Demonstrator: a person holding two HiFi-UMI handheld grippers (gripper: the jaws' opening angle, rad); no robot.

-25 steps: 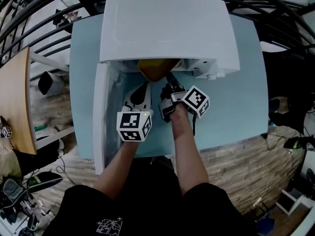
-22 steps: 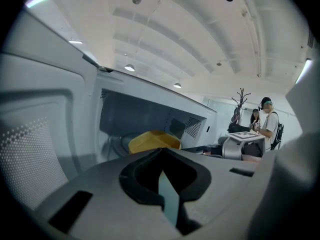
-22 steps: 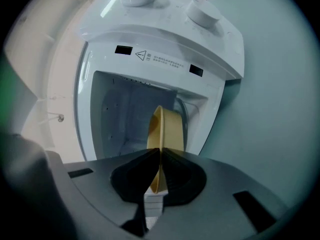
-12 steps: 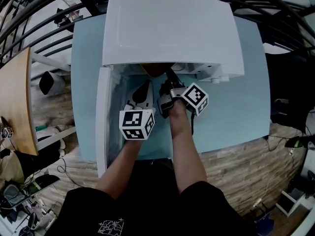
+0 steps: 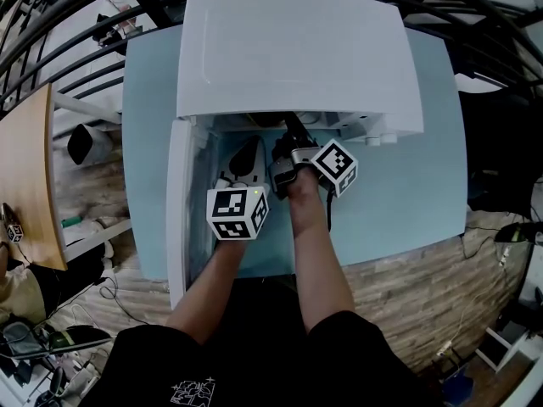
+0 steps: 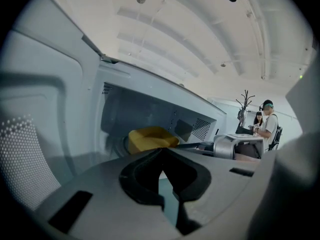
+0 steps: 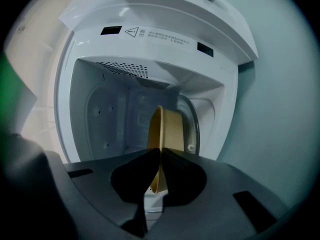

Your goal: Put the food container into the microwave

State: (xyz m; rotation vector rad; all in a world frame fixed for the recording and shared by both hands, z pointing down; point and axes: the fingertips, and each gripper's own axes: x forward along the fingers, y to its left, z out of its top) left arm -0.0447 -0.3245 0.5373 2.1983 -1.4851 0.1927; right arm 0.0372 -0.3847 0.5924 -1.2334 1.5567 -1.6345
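Note:
The white microwave (image 5: pixel 297 49) stands on a light blue table (image 5: pixel 407 176) with its door (image 5: pixel 176 202) swung open to the left. My right gripper (image 7: pixel 160 151) is shut on the rim of the yellow food container (image 7: pixel 169 126) and holds it inside the cavity. In the head view the right gripper (image 5: pixel 287 134) reaches under the microwave's top, which hides the container. My left gripper (image 5: pixel 248 153) rests just in front of the opening, jaws shut with nothing between them. In the left gripper view the container (image 6: pixel 150 138) shows inside the cavity, beyond the left gripper (image 6: pixel 161 151).
The open door forms a wall along the left of both grippers. A wooden desk (image 5: pixel 25 176) stands far left, and cables lie on the wood floor (image 5: pixel 424 287). Two people (image 6: pixel 267 124) stand far off across the room.
My right gripper has pushed the yellow container from the mouth of the microwave deeper inside; it is now hidden under the top in the head view. The left gripper barely moved.

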